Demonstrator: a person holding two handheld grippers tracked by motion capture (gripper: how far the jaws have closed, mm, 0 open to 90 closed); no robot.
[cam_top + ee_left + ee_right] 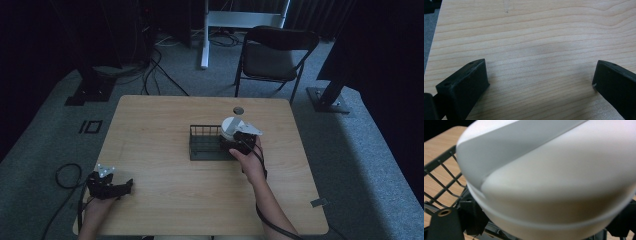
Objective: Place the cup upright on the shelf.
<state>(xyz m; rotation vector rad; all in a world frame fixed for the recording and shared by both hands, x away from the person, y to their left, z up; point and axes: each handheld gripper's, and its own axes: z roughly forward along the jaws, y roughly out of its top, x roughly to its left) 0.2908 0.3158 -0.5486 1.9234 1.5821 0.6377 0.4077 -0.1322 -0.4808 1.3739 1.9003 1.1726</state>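
A white bowl [230, 127] hangs tilted over the right end of a black wire rack [204, 146] at the middle of the wooden table [160, 120]. My right gripper [236, 141] is shut on the bowl from the near side. In the right gripper view the bowl [554, 185] is very close, with a black jaw at each lower corner and the rack's wires [439, 177] behind on the left. My left gripper [125, 186] rests at the table's front left corner. It stands open [540, 80] over bare wood, with nothing between its jaws.
A small round grommet [238, 110] sits in the tabletop behind the rack. Beyond the table stand a black folding chair [277, 52], a white desk leg [204, 37] and dark stand bases [90, 90]. Cables [67, 175] lie on the grey carpet at the left.
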